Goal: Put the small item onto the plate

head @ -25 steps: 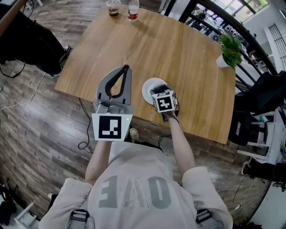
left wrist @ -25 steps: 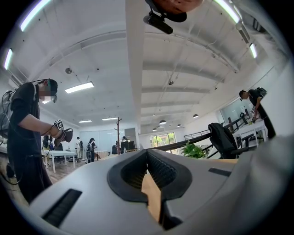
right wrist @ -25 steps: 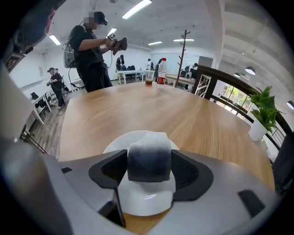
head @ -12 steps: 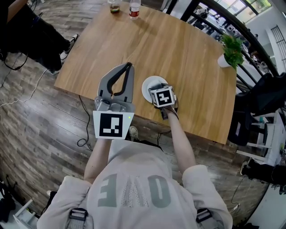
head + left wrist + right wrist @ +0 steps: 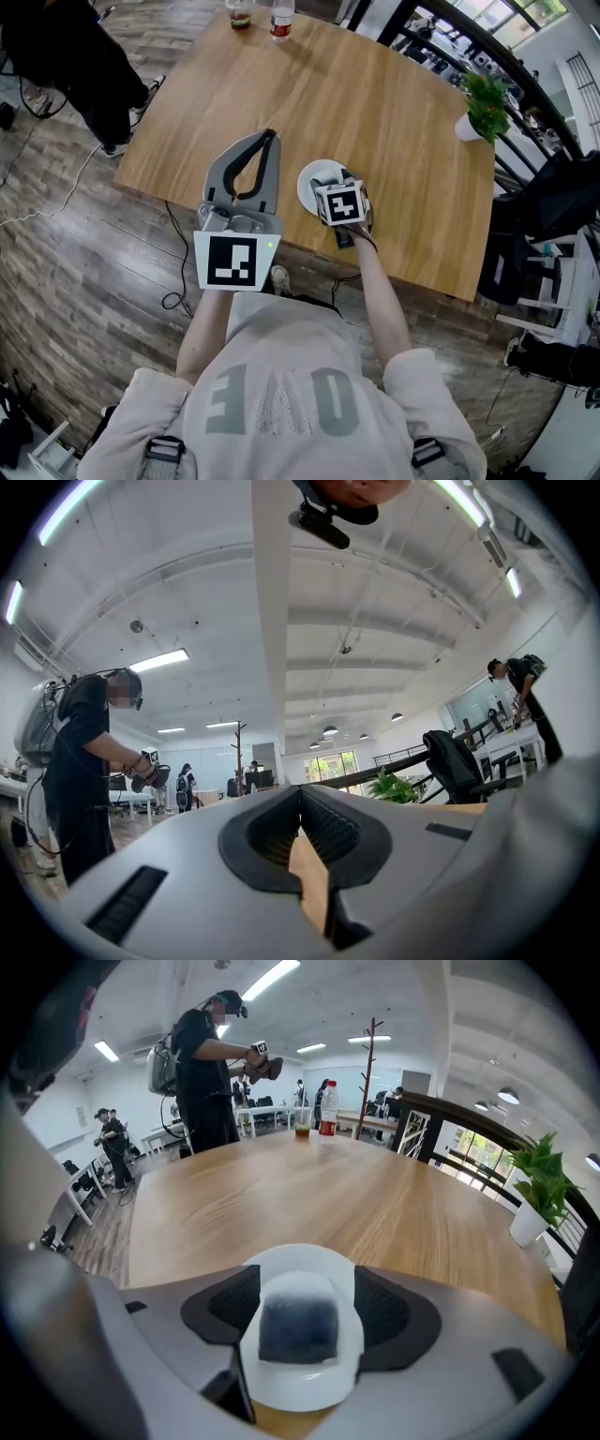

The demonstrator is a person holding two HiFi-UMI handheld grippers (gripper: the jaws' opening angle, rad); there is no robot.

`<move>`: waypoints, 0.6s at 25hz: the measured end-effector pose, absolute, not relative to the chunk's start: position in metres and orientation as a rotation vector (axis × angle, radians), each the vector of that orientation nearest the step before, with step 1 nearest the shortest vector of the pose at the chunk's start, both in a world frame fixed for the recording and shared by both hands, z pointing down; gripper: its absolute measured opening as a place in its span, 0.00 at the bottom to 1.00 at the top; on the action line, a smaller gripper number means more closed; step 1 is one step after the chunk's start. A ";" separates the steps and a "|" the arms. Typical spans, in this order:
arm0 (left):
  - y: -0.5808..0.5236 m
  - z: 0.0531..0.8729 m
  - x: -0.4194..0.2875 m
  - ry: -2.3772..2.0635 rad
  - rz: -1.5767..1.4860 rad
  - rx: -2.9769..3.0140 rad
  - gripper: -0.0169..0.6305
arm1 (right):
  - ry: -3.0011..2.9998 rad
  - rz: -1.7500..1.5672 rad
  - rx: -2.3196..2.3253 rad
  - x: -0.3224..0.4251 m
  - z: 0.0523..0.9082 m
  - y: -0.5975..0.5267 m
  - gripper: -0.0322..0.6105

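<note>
Right gripper view, nearest first: the small item [image 5: 298, 1326], a dark block with a pale, blurred edge, is seen between the jaws of the right gripper [image 5: 305, 1274]. The jaws are drawn in to the block's width and appear to be closed on its two opposite sides. Directly beneath the jaws the white plate [image 5: 295, 1387] is seen, so the item is judged to be over or on the plate, with only its release left.

The item is judged light and perhaps slightly soft at the edges, and unlikely to break. It is best taken by its flat sides with mild pressure. Its material cannot be made out.

The left gripper [image 5: 300, 794] is held to the left of the right one, its jaw tips brought together on nothing.

Beyond the jaws a smooth wooden table [image 5: 281, 1194] extends, and it is judged somewhat slippery. At its far edge a bottle [image 5: 328, 1121] and a glass [image 5: 302, 1124] are set. A potted plant [image 5: 539, 1190] stands far to the right. Behind, a standing person [image 5: 206, 1082] and an open, lit office are seen.
</note>
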State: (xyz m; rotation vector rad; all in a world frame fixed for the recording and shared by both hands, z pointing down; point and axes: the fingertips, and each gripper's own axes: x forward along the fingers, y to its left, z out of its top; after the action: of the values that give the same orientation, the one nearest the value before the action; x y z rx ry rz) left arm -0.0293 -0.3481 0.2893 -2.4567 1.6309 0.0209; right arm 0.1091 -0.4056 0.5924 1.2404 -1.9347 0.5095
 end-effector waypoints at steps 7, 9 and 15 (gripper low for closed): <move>-0.350 0.280 -0.024 1.599 0.079 -2.470 0.04 | -2.158 0.451 1.414 0.098 0.491 -0.432 0.52; -0.350 0.277 -0.019 1.577 0.092 -2.481 0.04 | -2.250 0.365 1.503 0.097 0.444 -0.434 0.52; -0.349 0.269 -0.005 1.530 0.142 -2.514 0.04 | -2.526 0.122 1.829 0.108 0.303 -0.408 0.14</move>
State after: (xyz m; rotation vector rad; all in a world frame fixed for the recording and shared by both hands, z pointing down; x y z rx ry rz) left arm -0.0048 -0.3487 0.2690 -2.5139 1.5297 0.1424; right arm 0.1076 -0.4082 0.3029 1.8294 -2.5259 0.1219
